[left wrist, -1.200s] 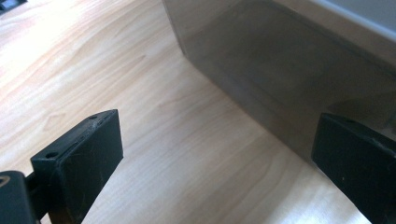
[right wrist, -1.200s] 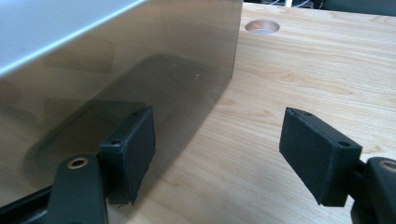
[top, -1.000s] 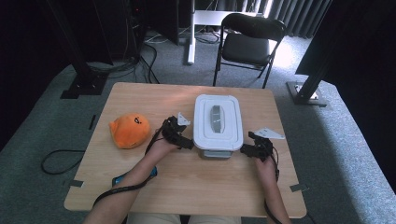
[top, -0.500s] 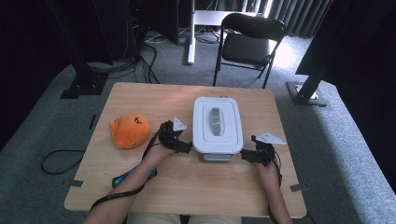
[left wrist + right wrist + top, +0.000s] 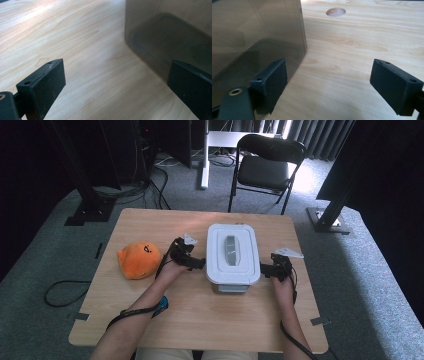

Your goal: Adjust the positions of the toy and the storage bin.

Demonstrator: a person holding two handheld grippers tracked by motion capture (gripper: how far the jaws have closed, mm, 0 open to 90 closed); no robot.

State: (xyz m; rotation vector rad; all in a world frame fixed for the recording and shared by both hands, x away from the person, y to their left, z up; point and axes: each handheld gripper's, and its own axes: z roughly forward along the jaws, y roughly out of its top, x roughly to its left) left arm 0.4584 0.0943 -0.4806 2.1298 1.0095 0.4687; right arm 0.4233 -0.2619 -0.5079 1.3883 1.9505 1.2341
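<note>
A storage box with a white lid (image 5: 233, 257) stands at the middle of the wooden table (image 5: 150, 225). My left gripper (image 5: 197, 264) is low at its left side, jaws open over bare wood. In the left gripper view (image 5: 117, 82) the box's smoky wall (image 5: 170, 37) stands just past the right jaw. My right gripper (image 5: 265, 269) is at the box's right side, and its jaws have just been opening. In the right gripper view (image 5: 328, 85) they stand wide with nothing between them, and the box wall (image 5: 257, 37) is close behind the left jaw.
An orange plush toy (image 5: 138, 260) lies on the table left of my left hand. A round hole (image 5: 335, 11) goes through the tabletop beyond the right gripper. A black folding chair (image 5: 265, 165) stands behind the table. A cable trails off the front edge.
Both hands have slid a little away from the person along the box's sides. The box and the plush toy have stayed put.
</note>
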